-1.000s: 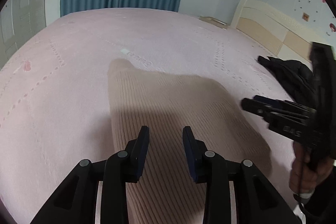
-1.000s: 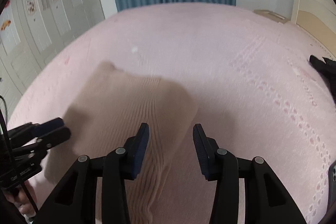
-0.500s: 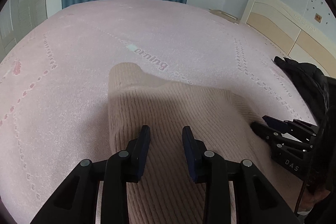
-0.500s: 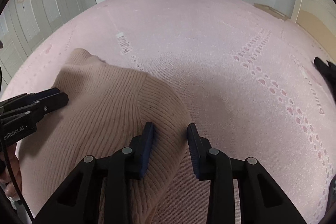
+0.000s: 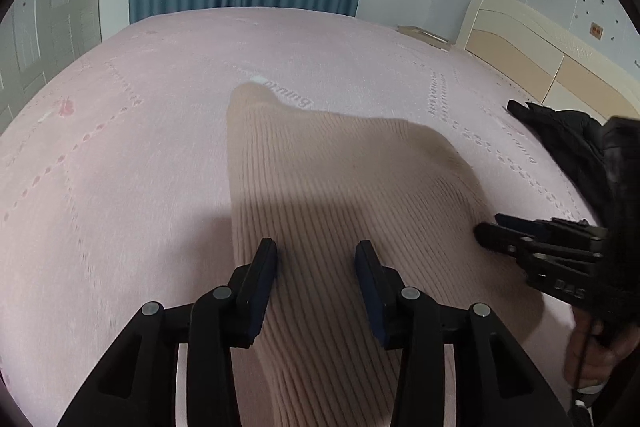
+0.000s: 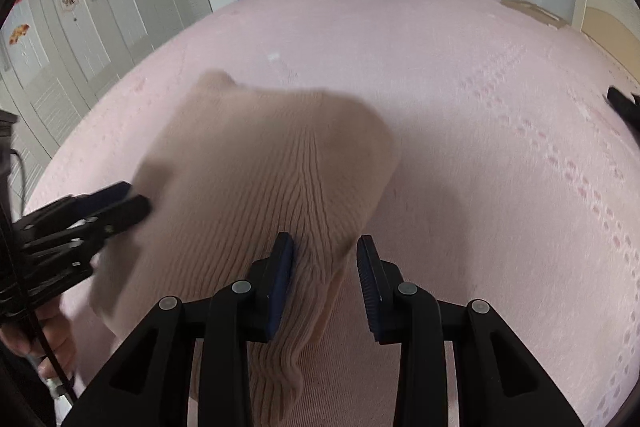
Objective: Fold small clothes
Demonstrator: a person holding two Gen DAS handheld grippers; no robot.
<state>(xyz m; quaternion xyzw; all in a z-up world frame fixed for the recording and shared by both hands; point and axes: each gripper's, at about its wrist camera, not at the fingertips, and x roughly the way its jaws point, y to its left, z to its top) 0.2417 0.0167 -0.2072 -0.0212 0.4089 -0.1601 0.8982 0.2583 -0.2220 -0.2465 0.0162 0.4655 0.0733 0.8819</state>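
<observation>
**Now the sweater lies down and our grip loosens**

Now we have the beige ribbed sweater (image 5: 340, 211) spread on the pink bedspread (image 5: 120, 155), its far corner reaching the woven lettering. Half a second ago both grippers were lower and closer over the knit; since then we have drawn back a little, and the left gripper (image 5: 316, 263) is opening its jaws, with ribbed fabric showing between them but no pad pressing on it. We judge this a release after laying a fold flat, so the next fold can start.

Our right gripper (image 6: 326, 259) hangs over the sweater's right edge, its jaws apart; its left pad sits against the knit, its right pad over bare bedspread, clamping nothing. Both grippers tilt steeply down toward the bed. A hand (image 6: 52, 343) shows at the near left of the right view. A black jacket (image 5: 560, 135) lies far right, well apart.
</observation>
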